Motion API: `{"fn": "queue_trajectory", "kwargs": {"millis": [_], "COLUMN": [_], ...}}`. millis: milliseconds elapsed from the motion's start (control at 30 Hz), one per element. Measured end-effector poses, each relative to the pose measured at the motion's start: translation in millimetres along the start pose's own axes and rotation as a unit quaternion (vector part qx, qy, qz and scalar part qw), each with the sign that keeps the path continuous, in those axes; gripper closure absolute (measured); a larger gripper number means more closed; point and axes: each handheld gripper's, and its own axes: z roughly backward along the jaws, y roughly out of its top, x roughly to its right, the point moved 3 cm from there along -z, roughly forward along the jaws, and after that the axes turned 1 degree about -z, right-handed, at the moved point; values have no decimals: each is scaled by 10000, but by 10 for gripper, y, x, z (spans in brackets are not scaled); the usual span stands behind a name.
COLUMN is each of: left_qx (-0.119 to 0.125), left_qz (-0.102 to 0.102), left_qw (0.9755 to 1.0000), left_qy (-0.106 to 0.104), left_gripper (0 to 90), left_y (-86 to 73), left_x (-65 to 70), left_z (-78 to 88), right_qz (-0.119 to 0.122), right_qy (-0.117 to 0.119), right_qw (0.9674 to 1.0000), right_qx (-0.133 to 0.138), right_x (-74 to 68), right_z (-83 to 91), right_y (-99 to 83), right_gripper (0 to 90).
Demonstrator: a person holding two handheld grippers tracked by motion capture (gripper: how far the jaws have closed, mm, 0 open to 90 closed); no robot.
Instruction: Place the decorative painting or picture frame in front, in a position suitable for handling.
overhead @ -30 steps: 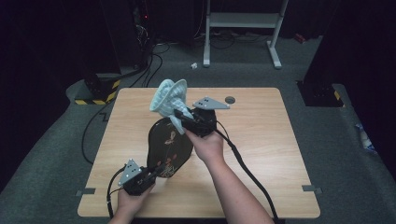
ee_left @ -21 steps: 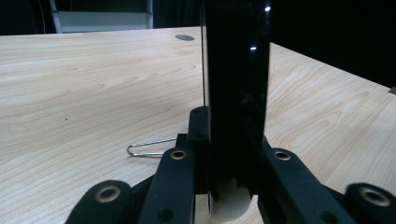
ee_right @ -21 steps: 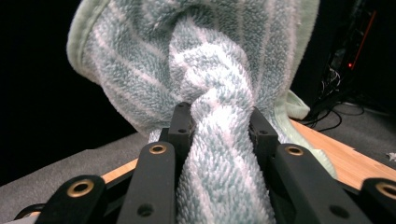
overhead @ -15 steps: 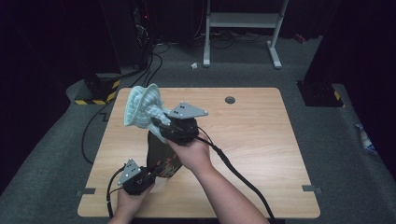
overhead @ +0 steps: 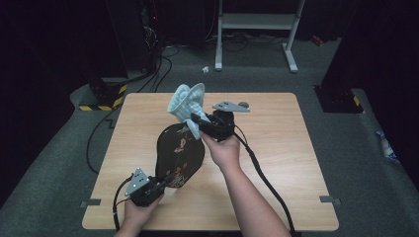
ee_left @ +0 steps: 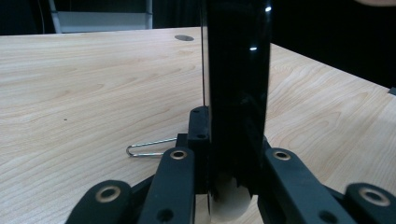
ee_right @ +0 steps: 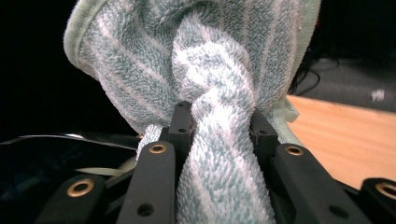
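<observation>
Two tongs, two grips going on at once. The left tongs (overhead: 165, 181) are clamped on the near rim of a black tray (overhead: 179, 153), an oval lacquer-looking thing with a flower pattern on its face. From the left gripper view the tray (ee_left: 236, 93) stands on edge between the jaws, glossy and dark, with its low end down by the bench (ee_left: 93, 93). From the high view it sits tilted, the near end low at the left tongs and the far end raised toward the middle of the bench (overhead: 276, 148).

The right tongs (overhead: 195, 123) are squeezed on a pale blue-green striped towel (overhead: 187, 101), bunched up into a wad. In the right gripper view the towel (ee_right: 219, 84) is twisted into a thick rope between the jaws and puffs out above them. The wad sits right at the far upper end of the tray, touching or just off its face, can't tell which.

Small extra: a bent wire clip (ee_left: 149, 147) lies flat on the bench just beside the left tongs.
</observation>
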Motion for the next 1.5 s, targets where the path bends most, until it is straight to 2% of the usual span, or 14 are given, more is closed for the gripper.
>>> {"fn": "queue_trajectory", "kwargs": {"millis": [167,400,600,733,900,1033,1200,1367,1500], "left_qx": [-2,1,-5,-12,-3,-3,-27,-32,-30], "left_qz": [12,4,-17,40,86,103,134,156,177], "left_qw": [10000,10000,10000,10000,9999,9999,9999,9998,9998], "left_qy": [-2,-28,-32,-42,-58,-72,-82,-76,-86], "left_gripper": [797,800,801,801,801,802,802,802,802], "left_y": [0,-1,1,-1,-3,-3,2,-4,-11], "left_x": [0,7,11,-3,-15,-19,-20,-25,-35], "left_z": [0,-2,-4,-3,-4,-5,-8,-10,-5], "right_qz": [-111,-40,-15,58,205,202,227,516,645], "right_qy": [-186,-369,-449,-431,-536,-621,-578,-522,-395], "right_qw": [9997,9991,9976,9963,9923,9905,9931,9951,9963], "right_qx": [-88,-197,-525,-747,-1096,-1208,-996,-665,-410], "right_x": [170,283,400,419,421,458,395,200,59], "right_z": [33,97,110,82,20,18,93,194,269], "right_y": [-74,-241,-452,-612,-853,-957,-829,-500,-290], "right_gripper": [698,700,701,701,705,706,707,707,707]}}
